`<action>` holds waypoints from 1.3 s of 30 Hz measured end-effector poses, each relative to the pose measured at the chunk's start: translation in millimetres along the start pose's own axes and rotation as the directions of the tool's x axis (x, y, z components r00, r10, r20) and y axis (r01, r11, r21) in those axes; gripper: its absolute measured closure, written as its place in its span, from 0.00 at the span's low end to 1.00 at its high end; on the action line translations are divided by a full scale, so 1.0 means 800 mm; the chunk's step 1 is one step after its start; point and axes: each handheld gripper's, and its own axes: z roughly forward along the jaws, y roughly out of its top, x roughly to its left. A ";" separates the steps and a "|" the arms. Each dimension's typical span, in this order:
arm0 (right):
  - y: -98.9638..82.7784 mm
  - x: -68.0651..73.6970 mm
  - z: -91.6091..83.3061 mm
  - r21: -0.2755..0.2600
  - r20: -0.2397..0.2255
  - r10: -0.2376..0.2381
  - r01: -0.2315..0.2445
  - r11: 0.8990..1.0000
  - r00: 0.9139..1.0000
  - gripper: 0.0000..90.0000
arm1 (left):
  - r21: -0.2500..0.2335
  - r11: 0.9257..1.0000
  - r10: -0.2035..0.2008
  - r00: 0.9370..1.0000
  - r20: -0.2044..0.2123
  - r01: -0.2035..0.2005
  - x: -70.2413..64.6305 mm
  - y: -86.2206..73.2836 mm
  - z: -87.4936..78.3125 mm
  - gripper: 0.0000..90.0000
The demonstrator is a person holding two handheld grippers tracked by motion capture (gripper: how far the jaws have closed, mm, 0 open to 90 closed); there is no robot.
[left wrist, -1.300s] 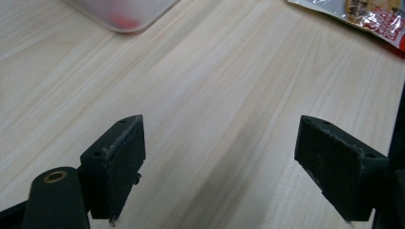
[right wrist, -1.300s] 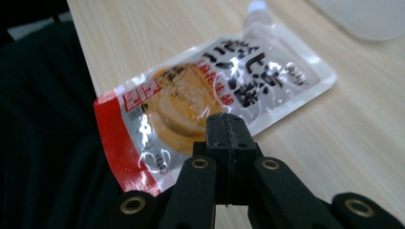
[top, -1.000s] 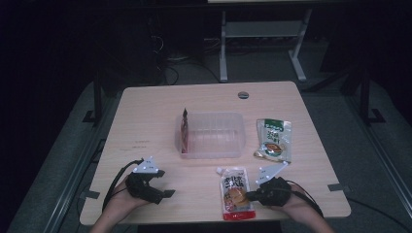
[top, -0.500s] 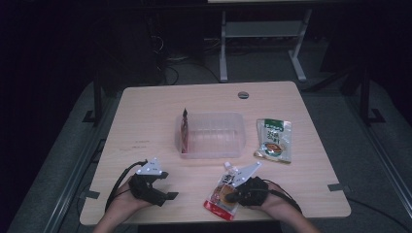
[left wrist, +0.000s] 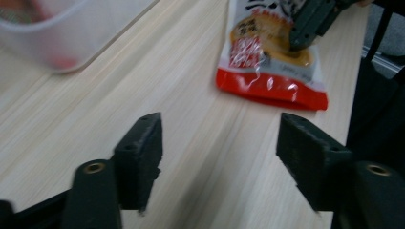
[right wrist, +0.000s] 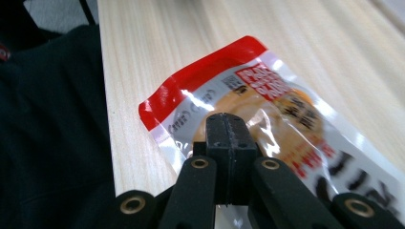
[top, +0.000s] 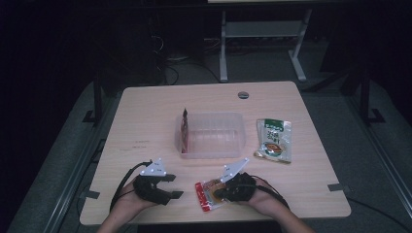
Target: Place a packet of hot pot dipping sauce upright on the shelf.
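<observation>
A red-and-orange snack packet (top: 208,194) lies tilted near the table's front edge, and my right gripper (top: 222,190) is shut on its side. In the right gripper view the jaws (right wrist: 228,129) pinch the packet (right wrist: 282,105) over its orange picture. My left gripper (top: 175,187) rests at the front left, pointing toward the packet. Its jaws (left wrist: 219,143) have just been closing and stand apart with nothing between them. In the left gripper view the packet (left wrist: 267,62) lies ahead, with the right gripper's tip (left wrist: 310,19) on it.
A clear plastic tub (top: 214,155) stands mid-table with a dark red packet (top: 184,128) upright at its left end; its corner (left wrist: 57,43) is also in the left gripper view. A green packet (top: 274,140) lies flat to the tub's right.
My right hand has carried the snack packet leftward along the front edge and turned it to a slant. The left hand has stayed where it was.
</observation>
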 end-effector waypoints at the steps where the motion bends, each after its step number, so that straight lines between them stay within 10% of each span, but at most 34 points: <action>1: -0.001 -0.001 -0.006 -0.007 0.002 0.023 -0.023 1.000 1.000 0.95 | -0.005 1.000 -0.003 1.000 0.009 0.003 -0.002 0.002 0.002 0.47; 11: -0.028 -0.016 -0.051 -0.064 0.053 0.174 -0.171 0.983 0.983 0.68 | 0.027 0.998 0.049 0.995 0.084 -0.051 -0.020 0.031 0.024 1.00; 26: -0.067 -0.035 -0.089 -0.076 0.114 0.284 -0.276 0.958 0.952 0.55 | 0.058 0.995 0.072 0.991 0.115 -0.079 -0.035 0.051 0.065 1.00; 39: -0.075 -0.052 -0.081 -0.060 0.057 0.334 -0.331 0.942 0.941 0.50 | 0.136 0.985 0.097 0.991 0.097 -0.110 -0.036 0.045 0.087 1.00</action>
